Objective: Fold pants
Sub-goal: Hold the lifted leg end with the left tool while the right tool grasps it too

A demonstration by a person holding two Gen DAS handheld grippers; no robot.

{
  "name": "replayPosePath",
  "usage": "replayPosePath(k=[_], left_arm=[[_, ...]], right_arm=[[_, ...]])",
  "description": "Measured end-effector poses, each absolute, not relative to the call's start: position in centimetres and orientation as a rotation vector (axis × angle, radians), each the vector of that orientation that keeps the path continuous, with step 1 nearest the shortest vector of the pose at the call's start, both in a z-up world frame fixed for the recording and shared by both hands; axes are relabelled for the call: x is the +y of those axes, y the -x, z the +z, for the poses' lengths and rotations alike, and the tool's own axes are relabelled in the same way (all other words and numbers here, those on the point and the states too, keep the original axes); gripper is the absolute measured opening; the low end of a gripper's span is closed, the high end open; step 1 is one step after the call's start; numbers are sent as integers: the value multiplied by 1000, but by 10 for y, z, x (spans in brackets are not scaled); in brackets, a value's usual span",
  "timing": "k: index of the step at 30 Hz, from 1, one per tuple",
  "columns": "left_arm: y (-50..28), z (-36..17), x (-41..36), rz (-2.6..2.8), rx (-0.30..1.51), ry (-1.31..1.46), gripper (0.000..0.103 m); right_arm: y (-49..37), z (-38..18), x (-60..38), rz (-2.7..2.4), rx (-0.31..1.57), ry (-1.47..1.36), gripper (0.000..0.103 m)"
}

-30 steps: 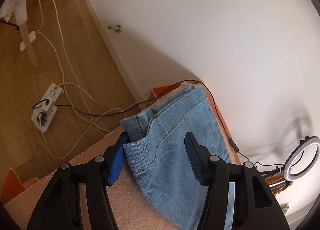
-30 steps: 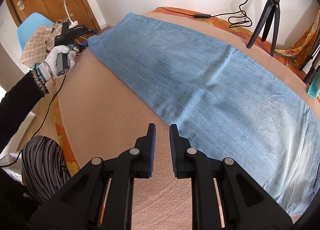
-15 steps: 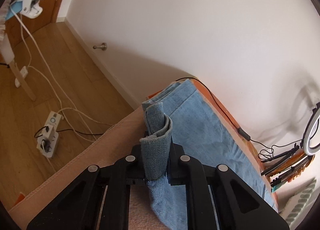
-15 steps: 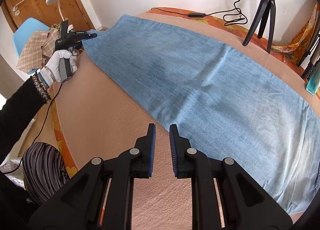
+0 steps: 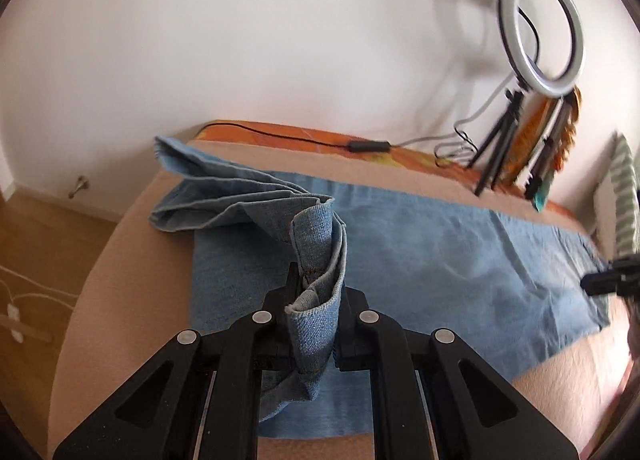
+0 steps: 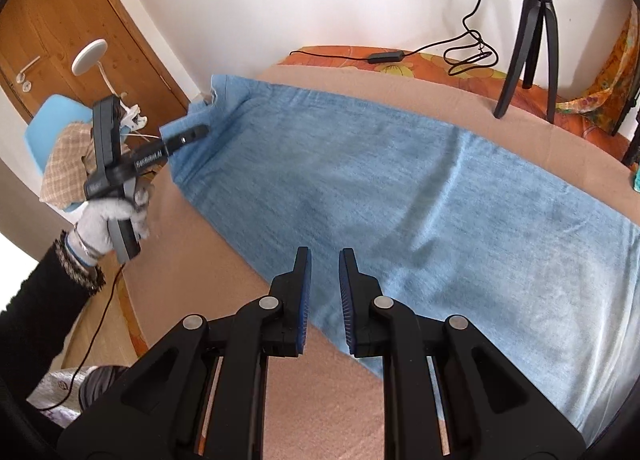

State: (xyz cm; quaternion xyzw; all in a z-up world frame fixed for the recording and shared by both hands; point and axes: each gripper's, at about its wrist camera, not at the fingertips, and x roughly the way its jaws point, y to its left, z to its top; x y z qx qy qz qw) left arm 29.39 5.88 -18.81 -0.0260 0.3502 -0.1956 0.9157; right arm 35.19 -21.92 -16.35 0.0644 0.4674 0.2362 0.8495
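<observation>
Light blue denim pants (image 6: 400, 196) lie lengthwise on a beige blanket (image 6: 224, 260) on a bed. My left gripper (image 5: 316, 292) is shut on the hem end of the pants (image 5: 320, 260), lifted off the bed and bunched between the jaws. It also shows in the right wrist view (image 6: 192, 136), held by a gloved hand at the far left end of the pants. My right gripper (image 6: 324, 284) hovers over the near edge of the pants, its jaws a narrow gap apart and holding nothing.
A ring light on a black tripod (image 5: 540, 32) stands at the back of the bed by the wall, with its cable (image 6: 472, 48) on the orange sheet. A blue chair with checked cloth (image 6: 60, 152) and a wooden door (image 6: 60, 40) are to the left.
My left gripper closed on the hem end of the pants, lifted it and swung right, now facing along the bed. My right gripper moved forward over the near edge of the pants.
</observation>
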Motion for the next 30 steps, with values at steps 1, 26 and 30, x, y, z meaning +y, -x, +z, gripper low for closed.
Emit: replayPosePath(k=[1,26,30], left_arm=[[-291,-190,52,-417,724,33,10],[-198,-191,21,-529,656,-77,10],[-196,-191,21,-537,661,-82,10]], right_arm=[[-361,-164,-215,516,991,-157,16],[-441,-181,23,712,1124,527,42],[-456,-193,22,643,1152,510,42]])
